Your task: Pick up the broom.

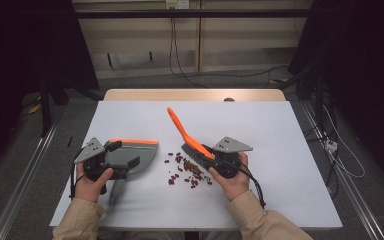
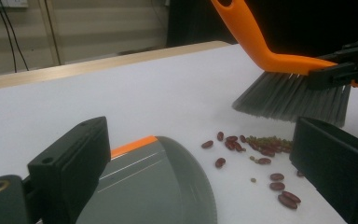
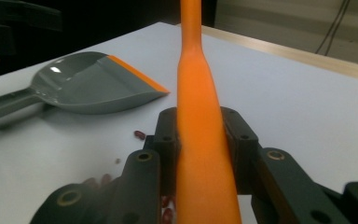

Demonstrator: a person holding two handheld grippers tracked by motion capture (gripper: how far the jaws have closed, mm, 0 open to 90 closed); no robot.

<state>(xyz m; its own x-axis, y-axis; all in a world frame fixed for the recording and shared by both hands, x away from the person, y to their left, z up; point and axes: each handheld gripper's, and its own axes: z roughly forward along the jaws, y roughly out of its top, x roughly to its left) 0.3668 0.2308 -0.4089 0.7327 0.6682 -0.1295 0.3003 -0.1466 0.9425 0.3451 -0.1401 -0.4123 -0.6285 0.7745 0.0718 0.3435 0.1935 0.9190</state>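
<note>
Two grippers: right gripper (image 1: 211, 155) clamps orange brush (image 1: 186, 135), handle tilted up over beans (image 1: 187, 170); left gripper (image 1: 122, 155), jaws parted, hovers above grey dustpan (image 1: 140, 152).

My jaws clamped on the orange brush handle (image 3: 204, 154) at centre frame, grey dustpan (image 3: 91, 84) upper left, beans (image 3: 140, 135) lower left.

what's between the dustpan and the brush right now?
Scattered red beans on the white table, between dustpan and brush; clearest in the high view.
</note>
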